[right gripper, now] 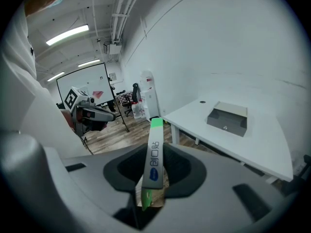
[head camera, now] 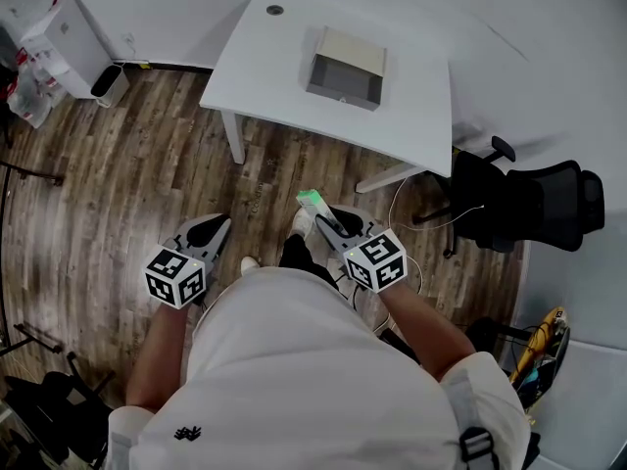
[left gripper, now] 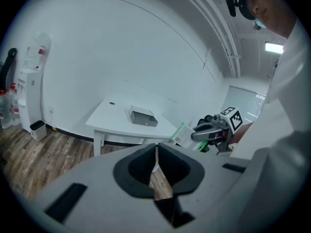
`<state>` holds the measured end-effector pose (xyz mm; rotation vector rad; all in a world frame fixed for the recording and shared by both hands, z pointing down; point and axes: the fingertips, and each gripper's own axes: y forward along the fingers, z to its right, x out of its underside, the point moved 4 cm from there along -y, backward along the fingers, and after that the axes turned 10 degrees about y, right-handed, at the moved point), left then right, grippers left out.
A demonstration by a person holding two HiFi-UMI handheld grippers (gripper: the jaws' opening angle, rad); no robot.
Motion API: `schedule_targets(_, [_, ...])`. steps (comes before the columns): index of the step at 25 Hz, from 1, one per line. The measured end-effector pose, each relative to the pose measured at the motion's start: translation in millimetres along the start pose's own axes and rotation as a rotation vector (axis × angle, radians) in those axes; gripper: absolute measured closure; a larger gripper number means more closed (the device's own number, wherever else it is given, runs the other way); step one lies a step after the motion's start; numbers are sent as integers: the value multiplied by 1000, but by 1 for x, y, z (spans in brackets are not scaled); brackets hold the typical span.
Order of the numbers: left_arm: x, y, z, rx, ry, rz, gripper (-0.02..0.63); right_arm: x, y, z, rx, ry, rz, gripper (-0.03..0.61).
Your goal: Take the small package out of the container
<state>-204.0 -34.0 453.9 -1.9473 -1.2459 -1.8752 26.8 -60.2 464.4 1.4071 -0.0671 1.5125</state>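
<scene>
Right gripper view shows the small package [right gripper: 152, 163] clamped in the right claw [right gripper: 154, 152]; left claw [left gripper: 156, 160] closed

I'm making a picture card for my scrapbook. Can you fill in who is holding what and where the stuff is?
package: small, green and white, out of the container
right claw: shut on the package, gripping it edge-on
left claw: shut, nothing in it
container: grey, on the white table, well away from both claws
table: white, only the container on it
floor: wood, under the person
</scene>
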Motion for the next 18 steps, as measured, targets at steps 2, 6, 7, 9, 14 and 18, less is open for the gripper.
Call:
schedule_targets(2, [3, -1, 1, -2, -4, 0, 591, -1, 0, -2, -4, -3, 0, 485])
schedule_targets(6, [4, -1, 2, 7, -2, 0, 591, -1, -2, -5, -3, -5, 3, 485])
schedule_targets(7, [3, -1, 2, 10, -1, 2, 591, -1, -2, -6, -3, -5, 3, 485])
schedule_targets(9, [2, -1, 2, 15, 2, 3, 592, 0, -3, -8, -3, -2, 4, 485])
schedule_targets(14, [2, 0, 4, 27, 10, -3, 592, 2, -5, -11, -4, 2, 0, 485])
schedule_targets(18, [5, -4, 4, 27, 10, -13, 591, 4, -4, -14, -9, 1, -9, 485])
